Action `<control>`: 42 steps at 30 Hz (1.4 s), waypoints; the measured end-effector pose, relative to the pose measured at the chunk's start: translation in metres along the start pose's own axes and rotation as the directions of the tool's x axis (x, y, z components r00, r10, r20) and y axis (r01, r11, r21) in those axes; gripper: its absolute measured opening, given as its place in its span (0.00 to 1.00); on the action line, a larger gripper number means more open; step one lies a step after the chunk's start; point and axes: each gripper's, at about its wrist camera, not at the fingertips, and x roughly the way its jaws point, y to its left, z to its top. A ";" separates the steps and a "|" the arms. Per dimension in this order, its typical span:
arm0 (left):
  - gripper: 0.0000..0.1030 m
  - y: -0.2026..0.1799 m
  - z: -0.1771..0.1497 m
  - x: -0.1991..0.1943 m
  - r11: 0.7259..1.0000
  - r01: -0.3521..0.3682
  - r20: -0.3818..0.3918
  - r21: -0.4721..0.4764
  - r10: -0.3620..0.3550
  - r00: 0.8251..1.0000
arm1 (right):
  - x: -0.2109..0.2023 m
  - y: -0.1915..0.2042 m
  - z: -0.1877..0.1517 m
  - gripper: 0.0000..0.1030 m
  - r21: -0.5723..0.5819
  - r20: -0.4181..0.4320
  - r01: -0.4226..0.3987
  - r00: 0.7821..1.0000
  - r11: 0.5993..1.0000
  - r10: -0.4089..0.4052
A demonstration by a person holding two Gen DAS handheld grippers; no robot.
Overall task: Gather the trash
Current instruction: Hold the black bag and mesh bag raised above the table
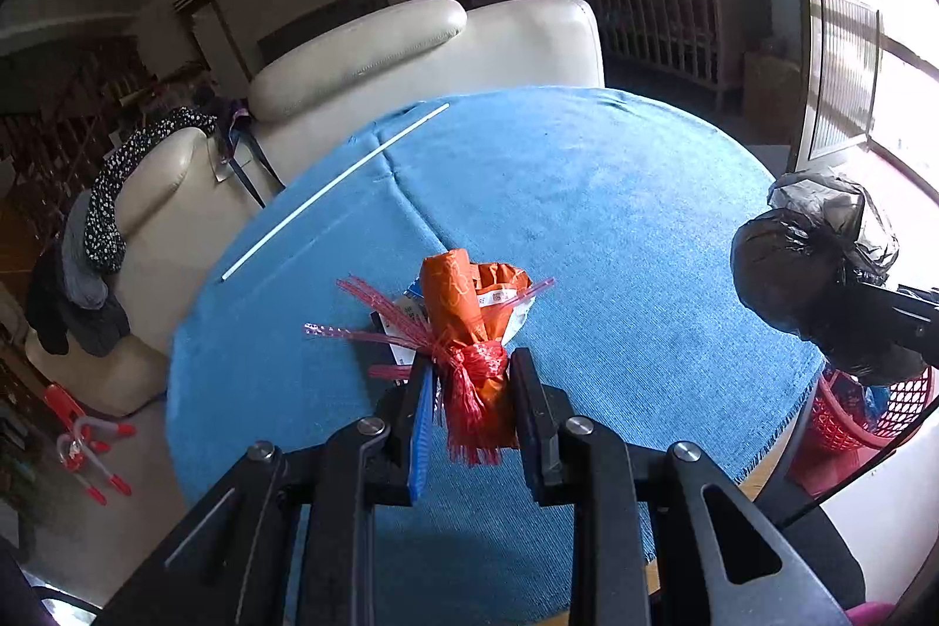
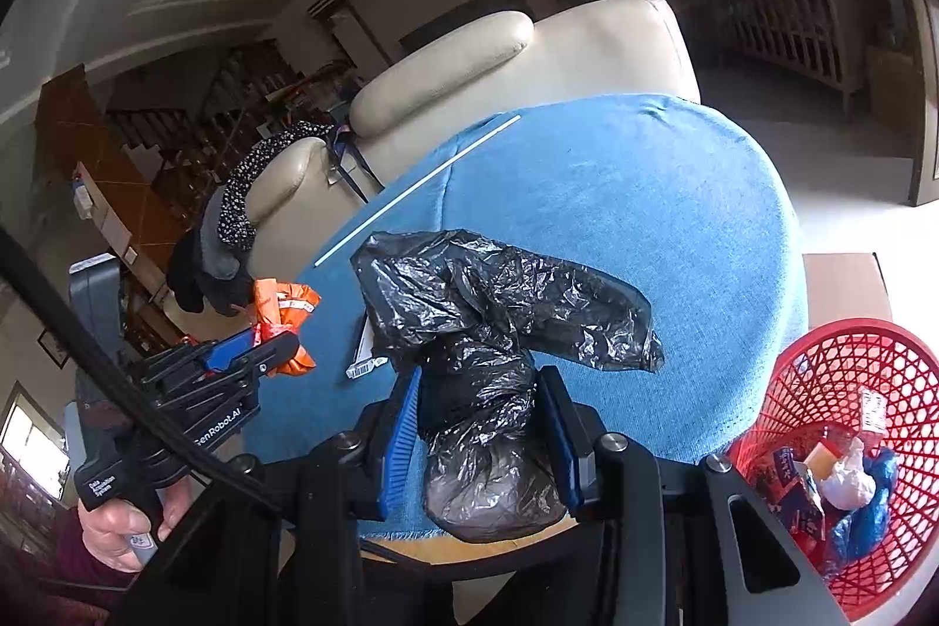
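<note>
Clenched left gripper (image 1: pixel 469 379) grasps an orange bundle (image 1: pixel 463 332); right gripper (image 2: pixel 478 412) grasps a black bag (image 2: pixel 487 332), over the blue tablecloth (image 1: pixel 587 215), cream sofa (image 1: pixel 411 57) beyond, red basket (image 2: pixel 845 391) right

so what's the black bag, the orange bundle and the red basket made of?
Black bag: thin plastic film, glossy, with crinkles and bright highlights. Orange bundle: looks like smooth plastic wrapping, tied with red plastic string; hard to be sure. Red basket: rigid moulded plastic, open lattice walls, slight sheen.
</note>
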 end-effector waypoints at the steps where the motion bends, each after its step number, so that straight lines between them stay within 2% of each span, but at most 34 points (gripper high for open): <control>1: 0.26 0.000 0.000 0.000 1.000 0.000 -0.001 0.000 0.000 1.000 | 0.000 0.000 0.000 0.41 -0.001 -0.001 0.000 1.000 1.000 0.000; 42: 0.26 -0.006 -0.003 0.012 0.999 0.017 -0.035 0.028 -0.016 0.999 | 0.000 -0.004 0.001 0.41 0.020 -0.009 0.013 1.000 1.000 -0.013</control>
